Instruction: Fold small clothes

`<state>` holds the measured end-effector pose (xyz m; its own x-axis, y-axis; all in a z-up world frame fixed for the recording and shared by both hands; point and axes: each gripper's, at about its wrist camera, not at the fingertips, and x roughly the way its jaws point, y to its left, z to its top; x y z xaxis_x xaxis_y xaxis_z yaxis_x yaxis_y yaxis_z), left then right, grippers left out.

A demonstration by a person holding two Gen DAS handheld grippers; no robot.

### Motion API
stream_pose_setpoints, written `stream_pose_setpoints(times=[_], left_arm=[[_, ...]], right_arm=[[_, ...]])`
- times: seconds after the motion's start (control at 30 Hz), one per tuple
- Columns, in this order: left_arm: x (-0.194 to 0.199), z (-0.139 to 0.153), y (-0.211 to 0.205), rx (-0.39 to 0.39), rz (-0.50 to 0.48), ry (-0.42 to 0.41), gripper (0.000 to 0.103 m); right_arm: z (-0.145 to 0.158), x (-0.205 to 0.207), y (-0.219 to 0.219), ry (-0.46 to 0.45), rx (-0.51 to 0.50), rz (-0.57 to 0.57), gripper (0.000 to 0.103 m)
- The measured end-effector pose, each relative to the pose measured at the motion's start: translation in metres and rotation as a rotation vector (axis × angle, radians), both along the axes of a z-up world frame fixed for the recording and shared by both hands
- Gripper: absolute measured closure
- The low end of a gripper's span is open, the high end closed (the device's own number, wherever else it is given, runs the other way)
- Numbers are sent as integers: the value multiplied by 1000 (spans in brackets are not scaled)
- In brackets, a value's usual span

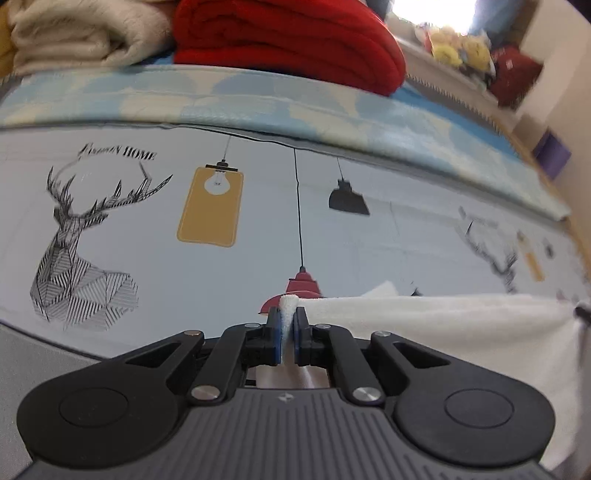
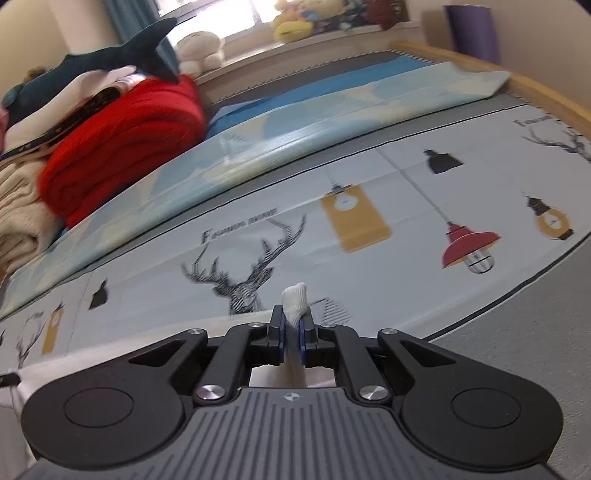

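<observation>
A small white garment (image 1: 443, 314) hangs stretched between my two grippers above a printed cloth. My left gripper (image 1: 287, 314) is shut on one corner of it; a white tuft sticks up between the blue pads, and the fabric runs off to the right edge of that view. My right gripper (image 2: 293, 317) is shut on the other corner of the white garment (image 2: 295, 299), whose edge trails away to the lower left. At the far right of the left wrist view, a dark tip of the other gripper shows at the garment's end.
The printed cloth (image 1: 258, 221) with deer and lamp pictures covers the surface; a light blue mat (image 1: 295, 107) lies behind it. A folded red blanket (image 1: 288, 40) and cream blanket (image 1: 74, 33) are stacked at the back. Plush toys (image 2: 295, 18) line the windowsill.
</observation>
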<state>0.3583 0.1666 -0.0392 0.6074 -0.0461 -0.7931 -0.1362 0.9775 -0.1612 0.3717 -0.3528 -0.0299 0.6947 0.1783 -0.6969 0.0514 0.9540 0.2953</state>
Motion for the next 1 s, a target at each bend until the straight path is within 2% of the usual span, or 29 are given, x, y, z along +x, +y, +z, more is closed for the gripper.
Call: stream_pose_setpoints(times=[0.17,0.23,0.3,0.37,0.4,0.5,0.6,0.73,0.87,0.93,1.0], left_arm=[[6,6,-3,6,56,-78,97],[8,8,-2,16,85,-81,96],[11,10,-2,32,115,-55,90],[11,13,4,24,143,-37,81],[9,16,8,10,149,-37,76],[2,22,17,-25,140,-28,76],[-9,25,16,-77,58,12,76],[-30,22,0,-120,-143,95,76],[-63,12,-28,-78,-385,189,76],[-77,0,-38,-43,-465,232,76],[-88,-25,-44,30,-500,324,82]], right_arm=[[-2,5,7,-20,-38,-20,96],[2,5,9,-57,-38,-36,96],[4,6,11,-82,-39,-44,95],[3,10,18,-55,-89,-46,90],[3,12,20,-34,-119,-58,81],[7,8,14,-22,-128,-75,67],[8,0,5,30,-74,-47,61],[5,-19,3,128,-34,71,61],[1,-52,18,185,-100,287,61],[-1,-71,29,194,-158,391,61],[-6,-89,33,216,-181,464,61]])
